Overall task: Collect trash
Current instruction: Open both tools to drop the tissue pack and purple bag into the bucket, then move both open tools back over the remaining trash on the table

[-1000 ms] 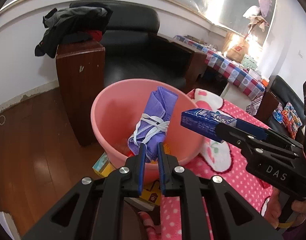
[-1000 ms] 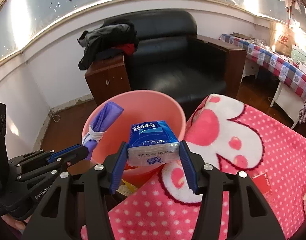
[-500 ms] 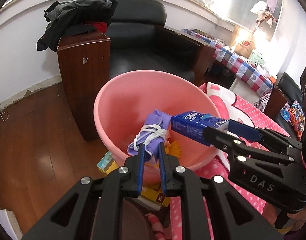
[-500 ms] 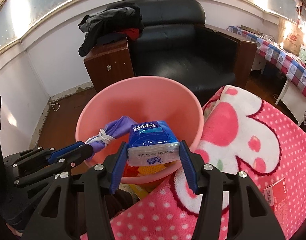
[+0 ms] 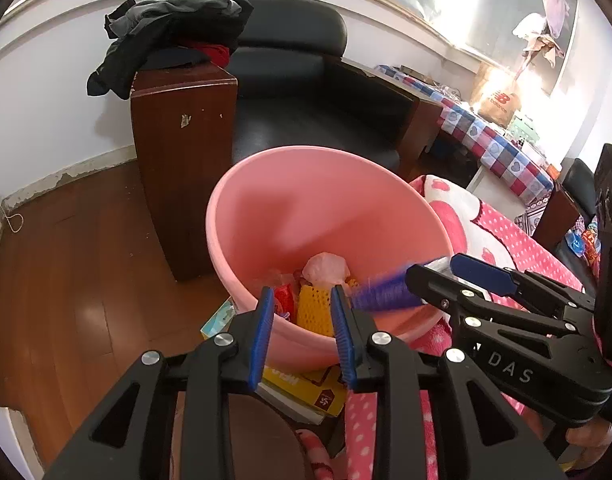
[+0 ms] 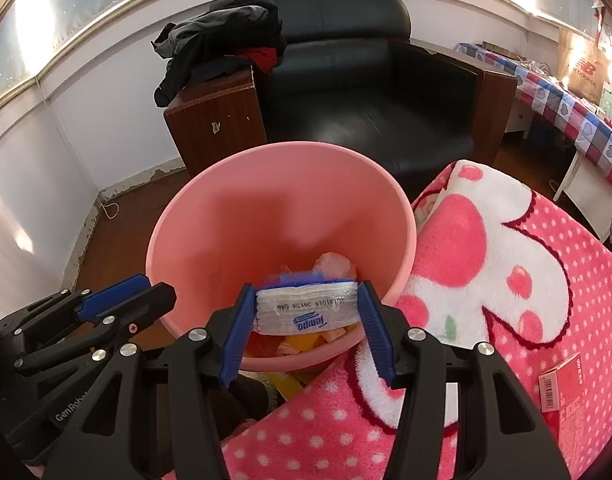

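Observation:
A pink basin [image 5: 265, 220] holds trash: a yellow knitted piece [image 5: 314, 308], a red wrapper [image 5: 283, 300] and a pale pink bag [image 5: 326, 266]. My left gripper [image 5: 301, 320] is open and empty over the basin's near rim. My right gripper [image 6: 306, 320] is shut on a blue Tempo tissue pack [image 6: 306, 308], tipped down over the basin [image 6: 225, 220]. In the left wrist view the pack [image 5: 382, 290] is a blurred blue streak in the right gripper [image 5: 438, 276]. The left gripper [image 6: 125, 300] shows at the lower left of the right wrist view. The purple bundle is out of sight.
The basin stands on yellow boxes [image 5: 306, 392] beside a pink dotted blanket [image 6: 506, 280]. A red packet [image 6: 562, 384] lies on the blanket. A dark wooden cabinet [image 5: 181, 152] with clothes [image 5: 165, 32] and a black leather armchair [image 6: 366, 72] stand behind. Wooden floor lies to the left.
My left gripper has opened and the purple bundle has left it. My right gripper has lowered and tipped the tissue pack toward the basin's inside.

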